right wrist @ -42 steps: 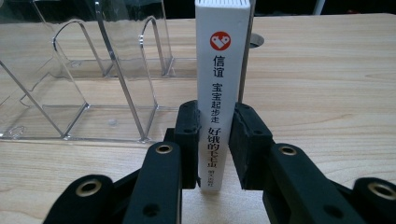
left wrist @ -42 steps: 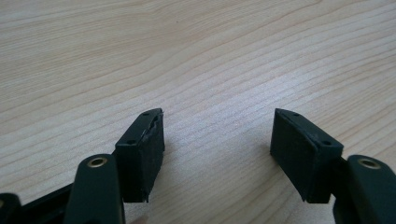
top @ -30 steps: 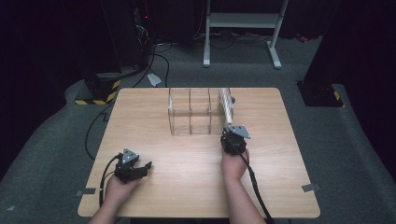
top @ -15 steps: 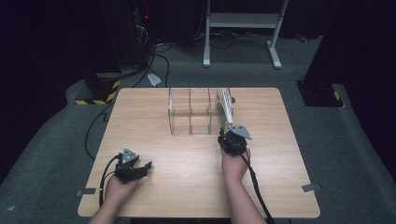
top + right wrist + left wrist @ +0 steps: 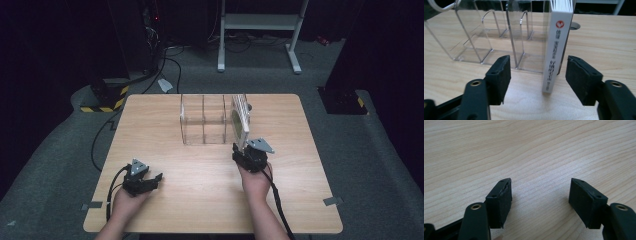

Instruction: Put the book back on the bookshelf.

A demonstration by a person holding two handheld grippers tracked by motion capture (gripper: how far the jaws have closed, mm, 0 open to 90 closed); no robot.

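Note:
A clear acrylic file holder (image 5: 204, 120) (image 5: 491, 37) with several dividers stands at the table's middle back. A white book (image 5: 240, 120) (image 5: 556, 47) stands upright in its rightmost slot, spine toward me, sticking out past the front. My right gripper (image 5: 243, 149) (image 5: 537, 72) is open right in front of the spine, its jaws on either side of it with gaps on both sides. My left gripper (image 5: 152, 177) (image 5: 540, 195) rests open on bare wood at the front left, with nothing between its fingers.
The wooden table (image 5: 165, 135) has a round cable hole (image 5: 574, 25) behind the book. Dark floor with cables, a yellow-black striped base (image 5: 107, 97) and a white stand (image 5: 260, 30) lie beyond the far edge.
The right gripper has crept forward toward the book's spine. The left gripper has stayed where it was.

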